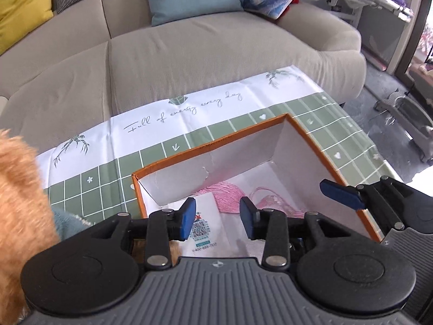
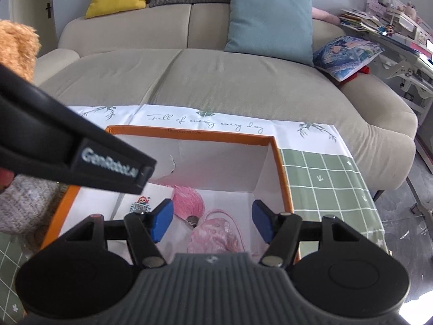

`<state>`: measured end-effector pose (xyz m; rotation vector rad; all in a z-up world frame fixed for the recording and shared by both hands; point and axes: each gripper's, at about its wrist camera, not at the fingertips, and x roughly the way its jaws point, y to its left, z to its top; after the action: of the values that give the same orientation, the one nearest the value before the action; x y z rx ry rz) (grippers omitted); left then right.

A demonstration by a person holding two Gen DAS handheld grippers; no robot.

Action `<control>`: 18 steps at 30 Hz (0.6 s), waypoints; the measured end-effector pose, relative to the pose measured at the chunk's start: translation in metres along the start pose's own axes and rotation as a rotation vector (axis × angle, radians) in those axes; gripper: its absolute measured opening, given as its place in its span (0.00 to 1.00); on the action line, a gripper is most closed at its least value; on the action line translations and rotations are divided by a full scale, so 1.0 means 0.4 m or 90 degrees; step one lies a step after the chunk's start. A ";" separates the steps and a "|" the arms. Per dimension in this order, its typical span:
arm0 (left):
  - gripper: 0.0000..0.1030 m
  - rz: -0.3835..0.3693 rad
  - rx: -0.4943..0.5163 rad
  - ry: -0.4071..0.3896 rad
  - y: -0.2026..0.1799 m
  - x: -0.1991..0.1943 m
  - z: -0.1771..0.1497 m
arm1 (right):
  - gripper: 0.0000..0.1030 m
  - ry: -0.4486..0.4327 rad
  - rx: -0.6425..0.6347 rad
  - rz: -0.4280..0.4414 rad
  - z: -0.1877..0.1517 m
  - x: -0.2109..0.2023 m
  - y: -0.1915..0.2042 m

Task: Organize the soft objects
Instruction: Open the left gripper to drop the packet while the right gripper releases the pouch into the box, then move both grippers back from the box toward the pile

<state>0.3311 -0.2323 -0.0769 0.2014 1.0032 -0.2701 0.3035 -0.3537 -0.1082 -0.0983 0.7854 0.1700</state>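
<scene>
Both grippers hang over an orange-rimmed cardboard box (image 2: pixel 281 168) that stands on a green-checked tablecloth (image 2: pixel 324 178) in front of a beige sofa (image 2: pixel 216 75). The left gripper (image 1: pixel 217 215), low in the centre of its own view, has its jaws spread and holds nothing. The right gripper (image 2: pixel 212 223), low in the centre of its view, is likewise released and empty.

Inside the box, at the lower middle of the right wrist view, lie a pink drawstring pouch (image 2: pixel 216 237), a pink tassel (image 2: pixel 186 201) just beside it and a white printed cloth (image 2: pixel 143 203) to their left. More soft things wait outside: an orange plush toy (image 1: pixel 19 189) fills the left edge of the left wrist view, with a bluish fabric piece (image 1: pixel 67 223) beside it, and a grey knitted item (image 2: pixel 27 203) sits at the left edge of the right wrist view, next to the box wall.

The two grippers look crowded over one box, so a reach by either could knock the other. The inner far wall shows a tear (image 2: pixel 171 163); a finger catching there could likely rip it further. A careless sideways sweep towards the plush might also nudge the light box along the cloth.
</scene>
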 end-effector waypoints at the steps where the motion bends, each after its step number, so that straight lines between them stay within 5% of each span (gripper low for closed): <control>1: 0.43 -0.005 -0.001 -0.007 0.001 -0.013 -0.005 | 0.62 -0.004 0.002 -0.003 -0.002 -0.012 0.001; 18: 0.43 -0.046 0.002 -0.124 0.010 -0.271 -0.186 | 0.62 -0.070 0.055 -0.050 -0.071 -0.270 0.057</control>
<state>0.2177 -0.1927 -0.0235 0.1384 0.8182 -0.3503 0.2046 -0.3478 -0.0521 -0.0372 0.6770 0.0660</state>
